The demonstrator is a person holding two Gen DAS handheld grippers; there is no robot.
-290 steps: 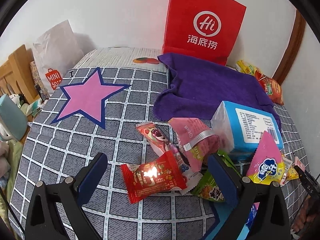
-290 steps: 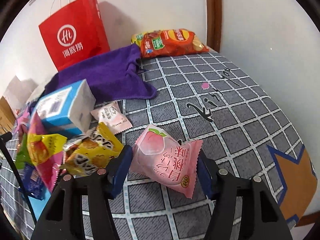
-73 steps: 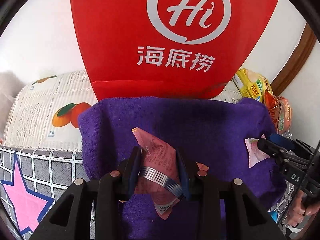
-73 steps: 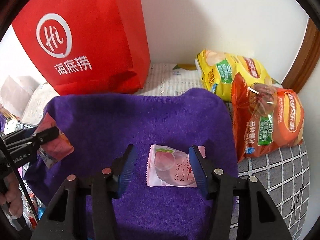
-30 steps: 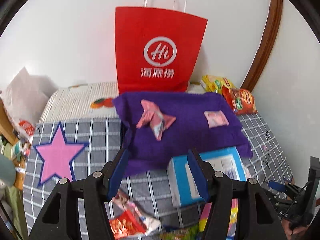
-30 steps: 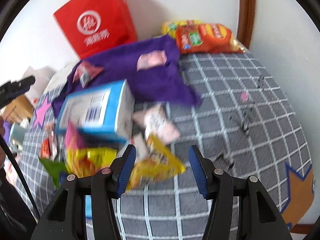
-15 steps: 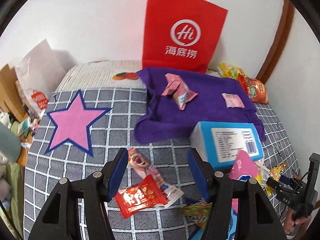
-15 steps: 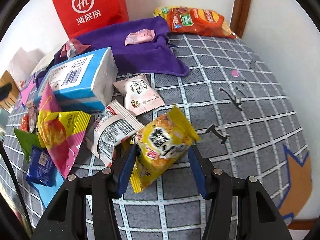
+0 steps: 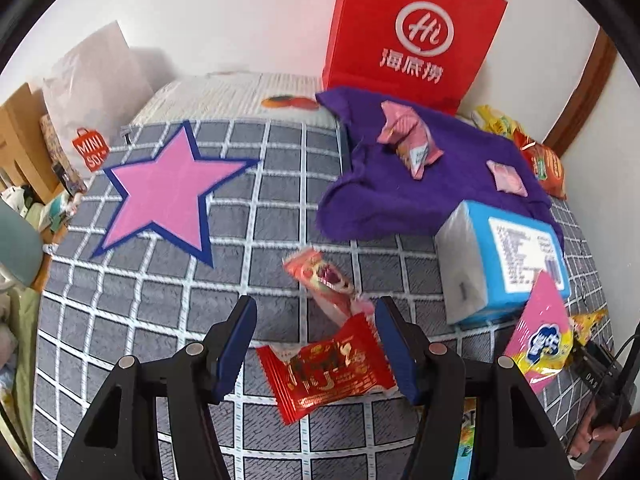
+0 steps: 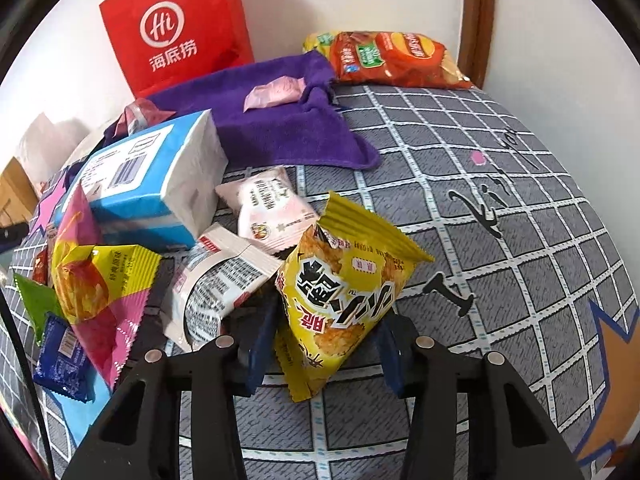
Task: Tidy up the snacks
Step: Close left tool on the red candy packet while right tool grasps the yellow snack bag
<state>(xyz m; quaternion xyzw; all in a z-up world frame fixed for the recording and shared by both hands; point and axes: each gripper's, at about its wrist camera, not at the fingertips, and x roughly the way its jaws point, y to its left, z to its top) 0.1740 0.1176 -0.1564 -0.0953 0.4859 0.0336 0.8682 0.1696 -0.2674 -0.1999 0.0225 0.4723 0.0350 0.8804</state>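
Note:
A red snack packet (image 9: 328,368) lies flat on the grey checked cloth (image 9: 256,216), between the fingers of my left gripper (image 9: 316,340), which is open; its pads do not touch the packet. A yellow snack packet (image 10: 340,292) stands tilted between the fingers of my right gripper (image 10: 326,344). Those jaws are closing and both pads meet the packet's sides. Further back, a purple towel (image 9: 420,192) (image 10: 280,128) carries a crumpled pink packet (image 9: 408,144) and a small pink peach packet (image 9: 508,176) (image 10: 276,92).
A red paper bag (image 9: 412,36) stands against the wall behind the towel. A blue tissue box (image 10: 148,176), a white packet (image 10: 220,280), a pale pink packet (image 10: 268,208) and other snacks crowd left of the yellow one. Chip bags (image 10: 392,60) lie at the back right.
My left gripper has sunk toward the cloth, and the red packet now lies between its fingers. My right gripper's jaws have narrowed onto the yellow packet.

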